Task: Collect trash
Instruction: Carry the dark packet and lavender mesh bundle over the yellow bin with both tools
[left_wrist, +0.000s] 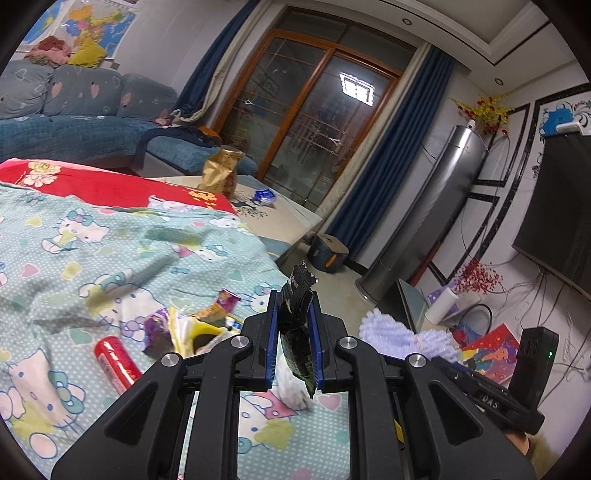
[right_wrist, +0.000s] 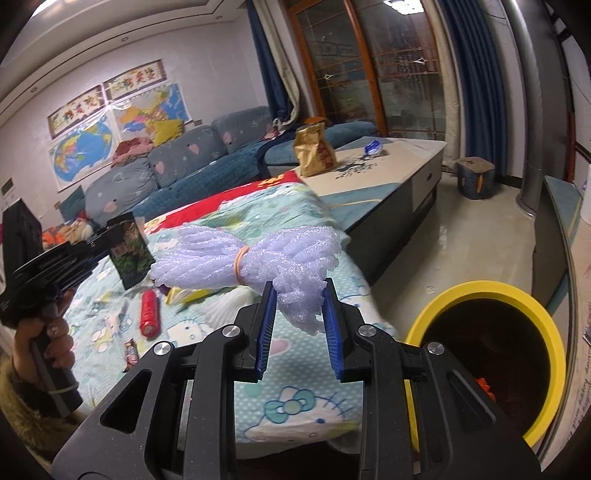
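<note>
The dark green snack wrapper (left_wrist: 297, 332) is pinched upright between the blue pads of the left gripper (left_wrist: 294, 306), its crimped top edge standing above the fingertips and its torn lower end hanging below them, so it is carried clear of the bedding rather than dragged across it. The lilac foam net bundle (right_wrist: 251, 254), tied round its middle with an orange rubber band (right_wrist: 241, 266), is held by one end in the right gripper (right_wrist: 300, 295), whose jaws are closed on the soft mesh and squeeze it in; the rest of the bundle sticks out to the left over the bed. Both pieces are lifted off the Hello Kitty sheet (right_wrist: 295, 402), probably because the yellow-rimmed bin (right_wrist: 491, 354) stands just right of the bed's near edge, low on the floor, with its dark mouth open toward the right gripper (something orange already lies inside). The foam bundle seems the closer of the two to the bin; the wrapper is farther left, where the person's hand (right_wrist: 44, 339) grips the left tool's handle. More litter waits on the sheet: a red cylinder (left_wrist: 116, 360), a purple wrapper (left_wrist: 157, 328), a yellow wrapper (left_wrist: 192, 330) and a small dark sachet (right_wrist: 130, 353) near the left edge. Far off, a gold paper bag (right_wrist: 314, 149) and a blue wrapper (right_wrist: 373, 147) sit on the low table (right_wrist: 406, 162) beyond the bed.
</note>
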